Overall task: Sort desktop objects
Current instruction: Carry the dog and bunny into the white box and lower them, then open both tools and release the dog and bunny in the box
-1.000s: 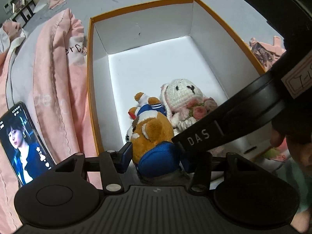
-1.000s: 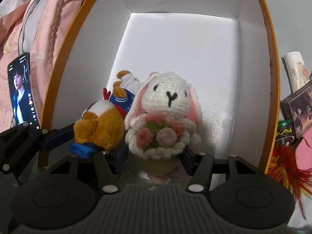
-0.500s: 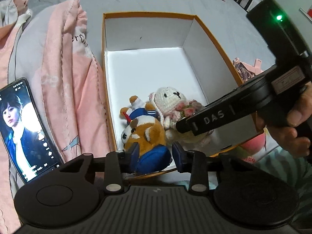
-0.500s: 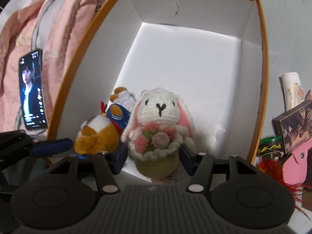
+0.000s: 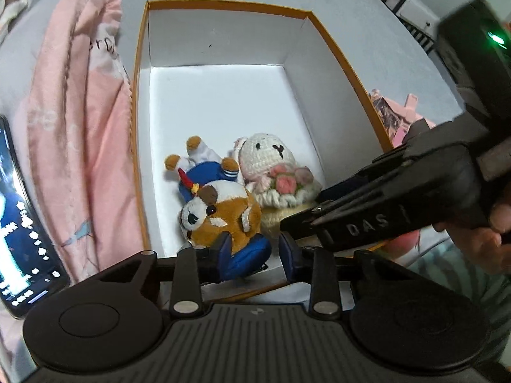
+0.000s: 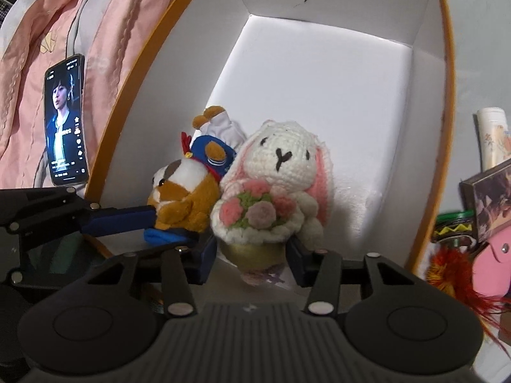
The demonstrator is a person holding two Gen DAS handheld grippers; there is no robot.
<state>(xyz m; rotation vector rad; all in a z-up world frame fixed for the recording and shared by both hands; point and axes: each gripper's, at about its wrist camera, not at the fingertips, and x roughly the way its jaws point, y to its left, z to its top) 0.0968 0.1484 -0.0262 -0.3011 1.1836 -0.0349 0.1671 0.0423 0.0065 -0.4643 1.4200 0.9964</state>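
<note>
An orange-rimmed white box (image 5: 223,2) holds two soft toys at its near end. A brown-and-white plush animal (image 5: 223,214) in blue clothes lies with its blue cap between the fingers of my left gripper (image 5: 254,252). The jaws are closing; the left pad touches the cap and a gap shows at the right pad. A crocheted white rabbit (image 6: 284,162) with a pink bouquet stands beside it. Its yellow-green base sits between the closing jaws of my right gripper (image 6: 252,255), with small gaps on both sides. The right gripper (image 5: 319,214) crosses the left wrist view.
A lit phone (image 6: 65,121) lies on a pink quilt (image 5: 80,111) left of the box (image 6: 448,95). To the right lie a cream tube (image 6: 491,134), a picture box (image 6: 488,204), a pink pouch (image 6: 491,265) and red feathers (image 6: 447,271). A hand (image 5: 488,245) holds the right gripper.
Both cameras have drawn back and up from the toys, so more of the box shows. Both pairs of jaws stand narrower. The toys stay in the box.
</note>
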